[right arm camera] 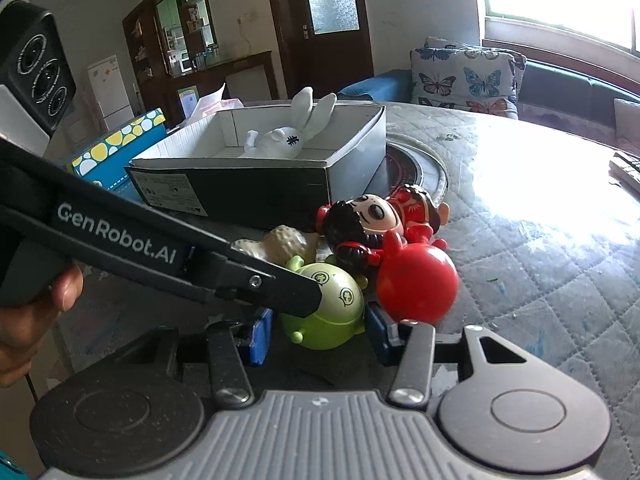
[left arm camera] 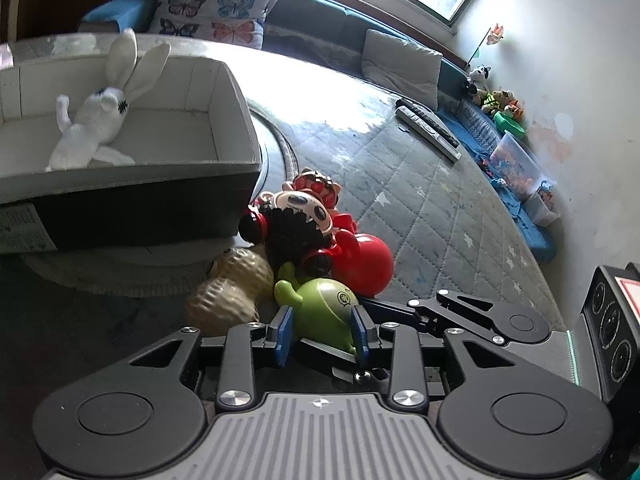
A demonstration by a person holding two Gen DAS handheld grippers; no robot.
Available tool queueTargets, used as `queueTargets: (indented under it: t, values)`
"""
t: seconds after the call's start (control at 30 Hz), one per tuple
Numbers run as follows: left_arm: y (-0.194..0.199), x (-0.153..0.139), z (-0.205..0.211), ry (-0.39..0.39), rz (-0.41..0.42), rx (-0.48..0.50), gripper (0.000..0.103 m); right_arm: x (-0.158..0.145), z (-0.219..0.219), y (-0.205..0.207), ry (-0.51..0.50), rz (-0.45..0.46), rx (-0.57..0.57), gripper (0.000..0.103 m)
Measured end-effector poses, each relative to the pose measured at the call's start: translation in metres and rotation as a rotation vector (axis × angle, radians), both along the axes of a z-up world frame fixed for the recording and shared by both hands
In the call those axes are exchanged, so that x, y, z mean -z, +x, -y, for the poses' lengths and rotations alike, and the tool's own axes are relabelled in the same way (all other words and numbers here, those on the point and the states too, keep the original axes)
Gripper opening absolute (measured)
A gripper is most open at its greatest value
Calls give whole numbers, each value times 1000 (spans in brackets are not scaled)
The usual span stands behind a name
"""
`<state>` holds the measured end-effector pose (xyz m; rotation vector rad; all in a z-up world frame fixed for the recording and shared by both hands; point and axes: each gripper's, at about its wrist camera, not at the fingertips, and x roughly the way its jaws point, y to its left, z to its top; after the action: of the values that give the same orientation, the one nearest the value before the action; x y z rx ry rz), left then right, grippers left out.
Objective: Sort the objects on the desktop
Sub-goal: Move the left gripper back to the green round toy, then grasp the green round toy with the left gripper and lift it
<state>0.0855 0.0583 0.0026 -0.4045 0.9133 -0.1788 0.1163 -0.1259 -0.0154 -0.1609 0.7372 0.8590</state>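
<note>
- My left gripper has its blue pads either side of the green toy. The pads look to be touching it, so I read this as clenched on the toy, but contact isn't fully clear.
- My right gripper is spread wide with the same green toy between its blue pads. There's a gap on each side, so it's released and not holding.
- Left to right in the left wrist view: an open box sits far left, with the white rabbit already lying inside.
- The beige peanut toy sits just beside the green toy, close below the box front.
- The green toy lies on the table at the front of the pile.
- The cartoon doll sits behind it, resting against the red ball toy.
- The quilted table cover runs out to the right, with the remotes well apart from the pile.
- Step in hand: picking the green toy out of the pile. One item is sorted, four are still out.
- Next move: lift it clear without dragging the doll or peanut, carry it left over the box rim, then drop it beside the rabbit.
- Risk: it's round and smooth, so it may slip. The right gripper should back off first.
</note>
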Motion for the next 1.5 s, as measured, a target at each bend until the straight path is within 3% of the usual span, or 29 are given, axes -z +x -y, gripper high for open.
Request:
queueTargets:
  t: [0.27, 0.63, 0.83, 1.23, 1.5]
  values:
    - [5, 8, -13, -114, -45, -40, 41, 0, 3, 0, 10, -3, 1, 48]
    - [-10, -12, -14, -101, 19, 1, 40, -19, 2, -11, 10, 44, -16, 48]
    - [-12, -32, -25, -84, 76, -23, 40, -39, -14, -7, 18, 106, -46, 48]
    - [-12, -43, -49, -108, 116, -70, 40, -53, -41, 2, 16, 144, -83, 48]
    - [13, -66, -76, -73, 159, -113, 40, -75, -76, 32, 30, 187, -123, 48]
